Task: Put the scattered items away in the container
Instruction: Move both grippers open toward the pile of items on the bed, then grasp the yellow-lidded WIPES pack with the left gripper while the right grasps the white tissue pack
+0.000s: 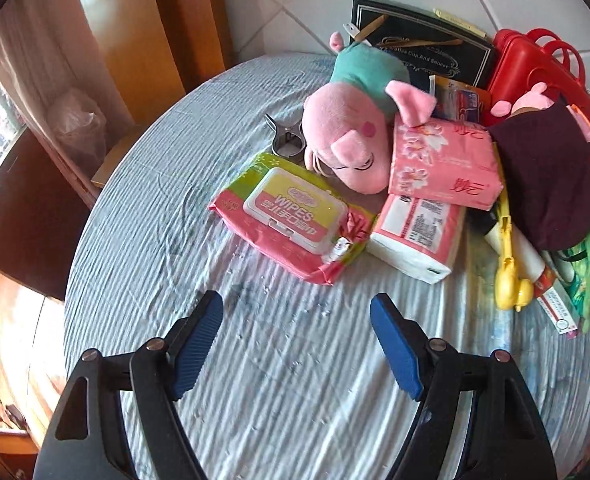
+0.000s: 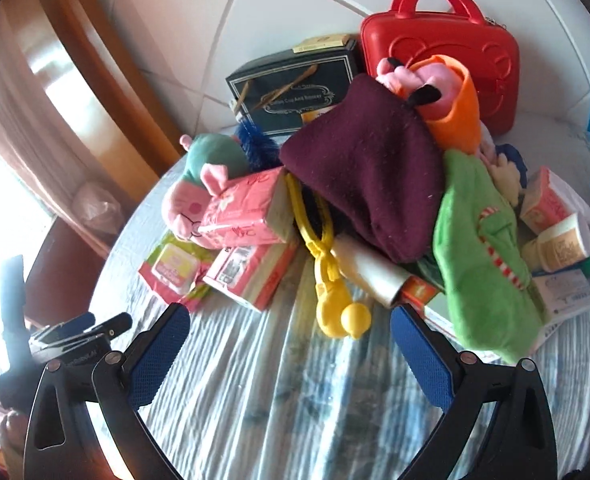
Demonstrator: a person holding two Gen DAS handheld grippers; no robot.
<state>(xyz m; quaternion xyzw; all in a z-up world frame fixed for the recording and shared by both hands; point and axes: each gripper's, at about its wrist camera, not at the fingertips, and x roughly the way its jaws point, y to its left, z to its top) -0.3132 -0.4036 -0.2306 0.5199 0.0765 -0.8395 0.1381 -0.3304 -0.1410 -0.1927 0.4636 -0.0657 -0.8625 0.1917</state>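
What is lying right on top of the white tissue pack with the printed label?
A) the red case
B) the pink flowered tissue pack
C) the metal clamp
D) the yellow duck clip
B: the pink flowered tissue pack rests across the far end of the white tissue pack, next to the pink plush pig.

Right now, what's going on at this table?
Both grippers are open and empty over the striped tablecloth, in front of a pile of clutter. The left gripper faces the wipes pack and the pink pig plush. The right gripper faces the yellow duck clip and the maroon cloth. The red case stands closed at the back. Nothing is picked up yet.
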